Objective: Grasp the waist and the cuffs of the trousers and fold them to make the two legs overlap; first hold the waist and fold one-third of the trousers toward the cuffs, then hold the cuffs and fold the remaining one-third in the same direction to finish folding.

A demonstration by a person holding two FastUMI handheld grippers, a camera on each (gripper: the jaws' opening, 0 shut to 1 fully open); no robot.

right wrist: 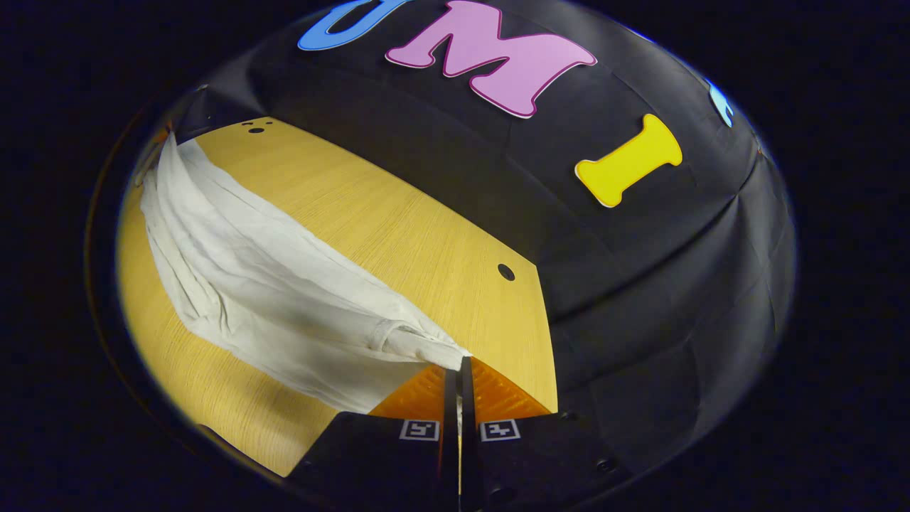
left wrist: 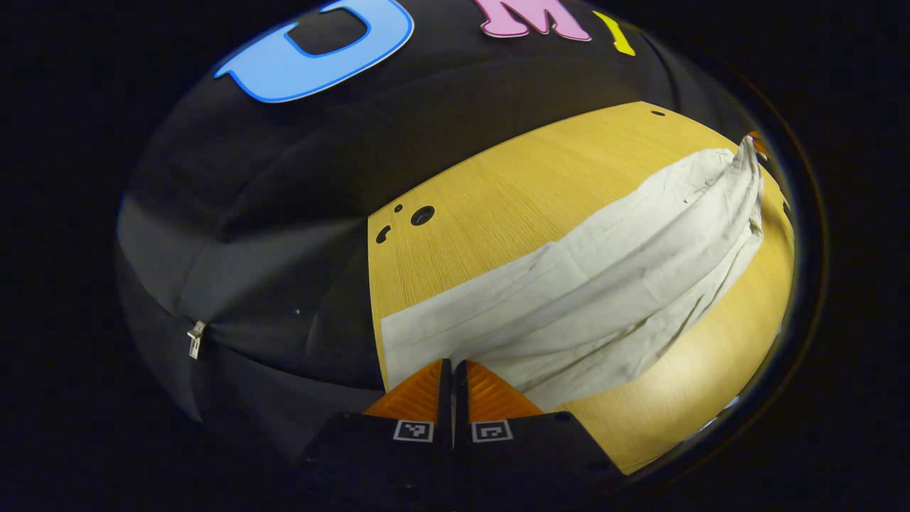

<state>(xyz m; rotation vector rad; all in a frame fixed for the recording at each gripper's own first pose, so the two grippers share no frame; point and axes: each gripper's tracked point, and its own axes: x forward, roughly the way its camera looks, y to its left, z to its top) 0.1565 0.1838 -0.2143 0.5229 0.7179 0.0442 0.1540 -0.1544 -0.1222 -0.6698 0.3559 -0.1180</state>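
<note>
Off-white trousers [left wrist: 604, 270] stretch across the wooden table [left wrist: 512, 185], partly lifted and sagging between the two grippers. My left gripper [left wrist: 453, 364] is shut on the cuff end, which has a straight hem, near the table's left edge. In the right gripper view the trousers [right wrist: 270, 291] run from the far left to my right gripper [right wrist: 461, 361], which is shut on the waist end, where a belt loop shows. The far end of the cloth is held up at the other gripper [left wrist: 758, 144].
The table's bare wood [right wrist: 384, 220] lies behind the trousers, with small holes [left wrist: 421, 215] near its corners [right wrist: 506, 272]. Black cloth wall surrounds the table on the far side. A zip pull [left wrist: 195, 340] hangs on the cloth at the left.
</note>
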